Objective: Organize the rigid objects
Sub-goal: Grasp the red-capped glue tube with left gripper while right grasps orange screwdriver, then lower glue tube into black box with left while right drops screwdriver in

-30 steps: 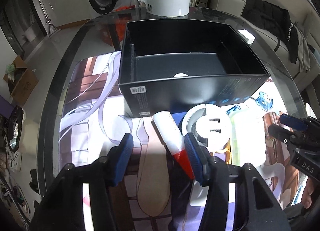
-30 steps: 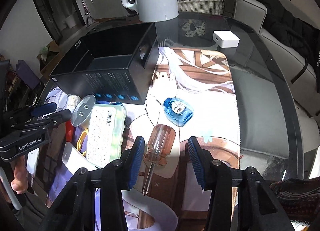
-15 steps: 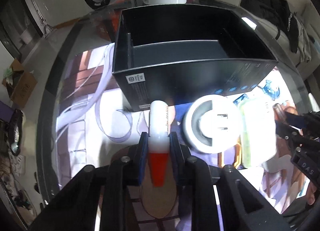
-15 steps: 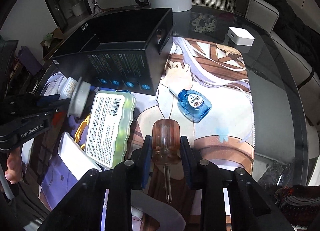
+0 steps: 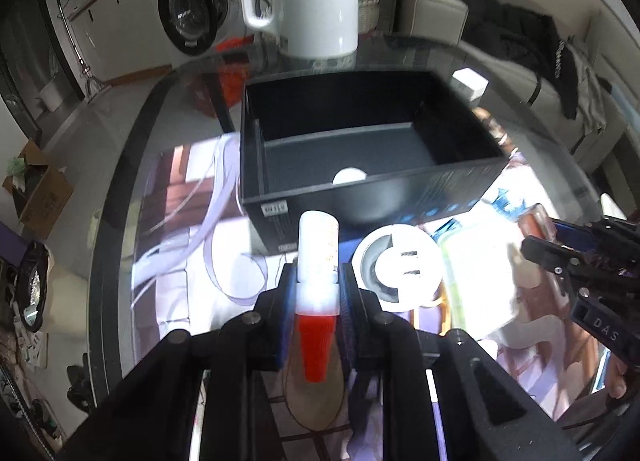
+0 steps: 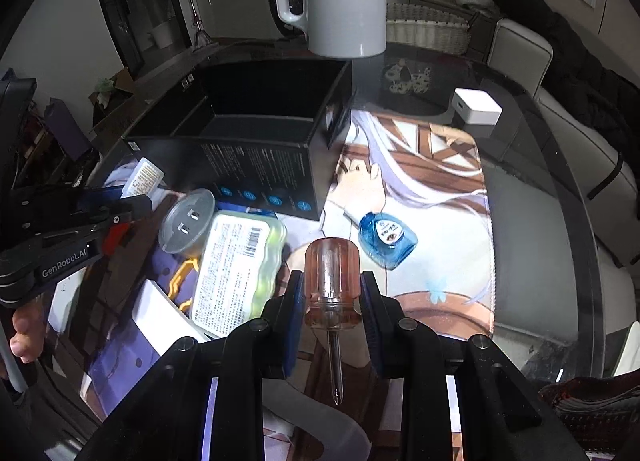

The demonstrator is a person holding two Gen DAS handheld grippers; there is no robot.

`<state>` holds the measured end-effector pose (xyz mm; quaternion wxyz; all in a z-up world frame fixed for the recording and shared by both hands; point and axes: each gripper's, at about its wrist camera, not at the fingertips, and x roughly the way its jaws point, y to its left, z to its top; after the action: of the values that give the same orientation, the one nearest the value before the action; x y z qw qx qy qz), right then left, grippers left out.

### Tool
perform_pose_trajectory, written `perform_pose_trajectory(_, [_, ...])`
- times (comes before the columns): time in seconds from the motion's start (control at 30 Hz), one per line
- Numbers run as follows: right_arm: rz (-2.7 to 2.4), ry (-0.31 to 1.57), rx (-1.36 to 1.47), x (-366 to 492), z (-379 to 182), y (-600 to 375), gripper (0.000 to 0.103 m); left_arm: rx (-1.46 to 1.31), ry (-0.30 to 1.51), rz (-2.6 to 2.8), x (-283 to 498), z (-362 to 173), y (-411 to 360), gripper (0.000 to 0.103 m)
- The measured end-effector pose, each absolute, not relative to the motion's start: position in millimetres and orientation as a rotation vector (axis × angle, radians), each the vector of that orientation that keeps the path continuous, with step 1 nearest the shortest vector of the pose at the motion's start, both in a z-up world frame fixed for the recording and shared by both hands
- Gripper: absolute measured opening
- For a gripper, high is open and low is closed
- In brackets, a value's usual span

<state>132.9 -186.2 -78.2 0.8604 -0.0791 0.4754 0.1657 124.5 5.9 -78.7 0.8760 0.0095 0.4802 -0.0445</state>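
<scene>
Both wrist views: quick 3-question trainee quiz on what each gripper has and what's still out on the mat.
1. True or false: the left gripper is shut on the white tube with a red cap.
2. The right gripper holds: A) blue bottle B) screwdriver C) round plug adapter
3. Fill in: the black box holds one small ___ object.

Key: 1 true; 2 B; 3 white

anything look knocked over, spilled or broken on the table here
Nothing spilled or broken. The loose items are scattered on the mat: the blue bottle lies on its side, and the round plug leans against the green pack. The black box stands upright.
</scene>
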Motion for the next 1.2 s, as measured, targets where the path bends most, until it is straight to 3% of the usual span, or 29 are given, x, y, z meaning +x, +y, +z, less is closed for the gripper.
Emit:
perform_pose_trajectory(0.27, [0.453,0.727,-0.047,124.2,-10.0,-171.8,0.027,-0.047,0.758,-0.107,125.7,-19.6,11.3,0.018])
perform_pose_trajectory(0.43, [0.475,0.684,0.008,161.4,10.7,-141.8,0.027,-0.105,0.782,-0.095,164.2,-23.9,15.1,0.018])
perform_pose_trajectory(0.67, [0.434,0.779,0.02,211.8,-21.0,-123.4,0.027,-0.12,0.904,-0.048,206.7,-60.7,20.7,0.018])
perform_pose_trajectory(1.2, [0.423,1.077,-0.094,217.2,-58.0,-122.9,0.026,-0.068,1.054,-0.131,187.9,-74.7,10.0,0.019])
